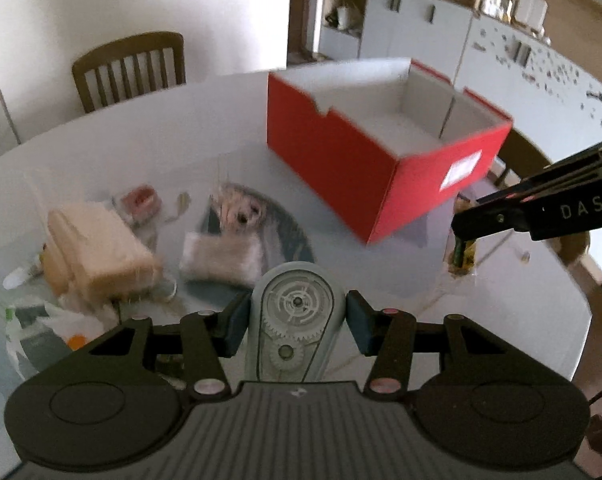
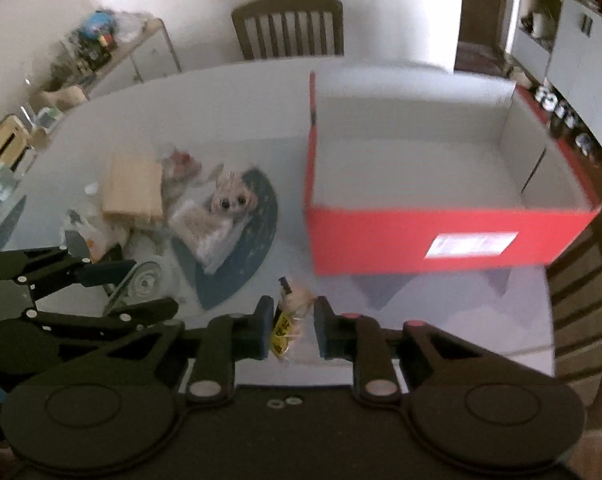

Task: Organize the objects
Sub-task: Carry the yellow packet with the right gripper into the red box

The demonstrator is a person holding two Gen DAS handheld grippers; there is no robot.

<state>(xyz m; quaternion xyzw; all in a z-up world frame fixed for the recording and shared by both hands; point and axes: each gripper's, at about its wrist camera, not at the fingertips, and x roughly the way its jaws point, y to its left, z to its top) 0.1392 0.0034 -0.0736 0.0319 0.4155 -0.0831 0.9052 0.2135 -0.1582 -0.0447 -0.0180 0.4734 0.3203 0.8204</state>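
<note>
Box (image 1: 333, 148): red, open, upper right of my left view, on the white table (image 1: 141, 132).
Left gripper (image 1: 297, 330): I see it clamped on a tape dispenser (image 1: 295, 312).
Right gripper (image 2: 291, 330): pinching a small packet (image 2: 287, 320), lower centre.
Clutter: plush (image 2: 231, 198), tan block (image 2: 135, 188), centre left.

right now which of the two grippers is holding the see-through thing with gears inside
The left gripper: its fingers clamp the pale correction-tape dispenser with visible gears. The right gripper holds a small yellow-labelled packet instead.
</note>
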